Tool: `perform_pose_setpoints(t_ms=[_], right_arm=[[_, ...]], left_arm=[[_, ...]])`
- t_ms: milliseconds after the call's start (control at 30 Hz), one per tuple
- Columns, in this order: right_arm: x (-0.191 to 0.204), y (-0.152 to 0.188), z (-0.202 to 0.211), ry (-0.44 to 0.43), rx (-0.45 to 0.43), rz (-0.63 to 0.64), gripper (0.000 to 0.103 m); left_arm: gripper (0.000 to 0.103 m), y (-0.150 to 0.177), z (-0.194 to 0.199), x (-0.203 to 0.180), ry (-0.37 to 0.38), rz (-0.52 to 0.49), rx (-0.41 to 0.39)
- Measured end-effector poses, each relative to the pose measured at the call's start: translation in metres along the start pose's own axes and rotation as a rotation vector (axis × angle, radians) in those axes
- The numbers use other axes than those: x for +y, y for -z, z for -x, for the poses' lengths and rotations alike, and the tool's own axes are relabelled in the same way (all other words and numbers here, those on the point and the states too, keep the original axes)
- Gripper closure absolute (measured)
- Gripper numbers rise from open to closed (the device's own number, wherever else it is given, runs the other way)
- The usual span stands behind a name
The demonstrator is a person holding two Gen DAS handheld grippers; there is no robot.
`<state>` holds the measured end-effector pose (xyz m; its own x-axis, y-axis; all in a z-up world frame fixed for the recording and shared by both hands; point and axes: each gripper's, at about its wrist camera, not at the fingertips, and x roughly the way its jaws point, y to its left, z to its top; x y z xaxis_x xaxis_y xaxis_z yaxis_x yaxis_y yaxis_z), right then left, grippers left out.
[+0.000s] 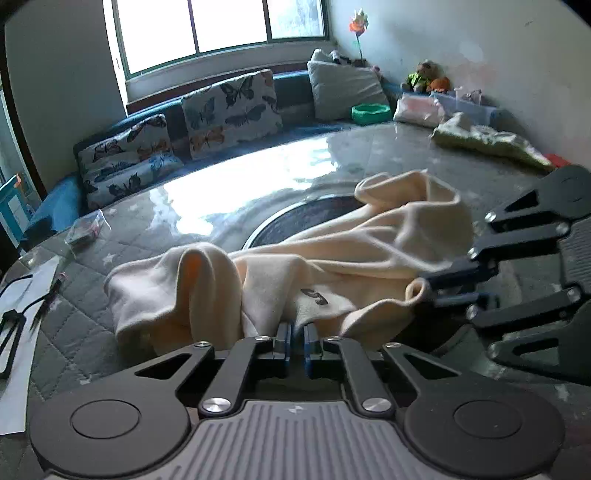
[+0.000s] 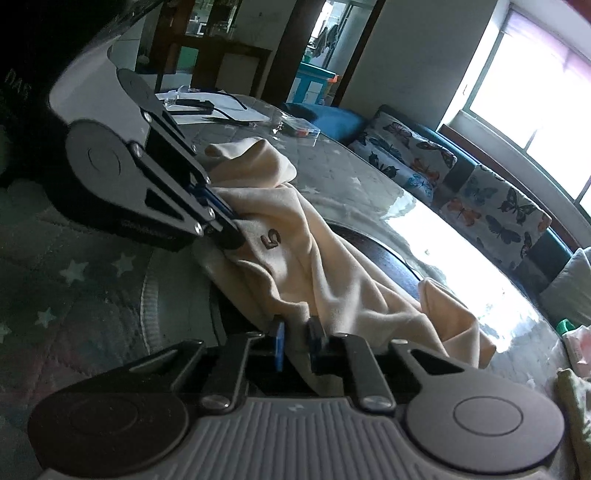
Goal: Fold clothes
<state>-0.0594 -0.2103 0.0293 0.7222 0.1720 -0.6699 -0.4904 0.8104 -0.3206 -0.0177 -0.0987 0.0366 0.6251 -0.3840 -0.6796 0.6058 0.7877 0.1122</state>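
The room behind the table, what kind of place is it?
Most likely a home living or dining room: a sofa with butterfly cushions under a window, stuffed toys, and a cream garment on the table.

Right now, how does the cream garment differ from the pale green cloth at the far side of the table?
The cream garment lies close and bunched, pinched by both the left tongs and the right tongs; the pale green cloth lies far off, untouched. The cream one bears a dark mark; the green shows none. Both rest crumpled on the table.
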Motion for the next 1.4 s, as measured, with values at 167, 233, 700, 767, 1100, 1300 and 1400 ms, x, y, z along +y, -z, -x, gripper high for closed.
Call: perform_pose_setpoints(t_ms=[167, 233, 700, 767, 1100, 1300, 1400], right_arm=[[0.003, 0.0, 0.003, 0.009, -0.018, 0.024, 0.067], [0.005, -0.001, 0.001, -0.003, -0.017, 0.021, 0.071], [0.04, -0.009, 0.065, -0.012, -0.067, 0.094, 0.095], [0.05, -0.008, 0.08, -0.023, -0.074, 0.11, 0.095], [0.106, 0.016, 0.132, -0.156, -0.027, 0.146, 0.1], [0.1, 0.025, 0.12, -0.098, 0.003, 0.081, 0.088], [0.093, 0.025, 0.11, -0.065, -0.012, 0.037, 0.063]], left_arm=[[0.096, 0.001, 0.018, 0.0, 0.003, 0.009, -0.02], [0.096, 0.001, 0.02, 0.001, 0.001, 0.021, -0.016], [0.096, 0.018, 0.085, -0.004, 0.009, 0.007, -0.041], [0.096, 0.024, 0.099, -0.008, 0.01, -0.002, -0.044], [0.101, 0.083, 0.136, -0.031, 0.059, -0.017, 0.038], [0.098, 0.084, 0.128, -0.028, 0.033, -0.01, 0.027], [0.082, 0.079, 0.121, -0.025, 0.002, -0.001, -0.007]])
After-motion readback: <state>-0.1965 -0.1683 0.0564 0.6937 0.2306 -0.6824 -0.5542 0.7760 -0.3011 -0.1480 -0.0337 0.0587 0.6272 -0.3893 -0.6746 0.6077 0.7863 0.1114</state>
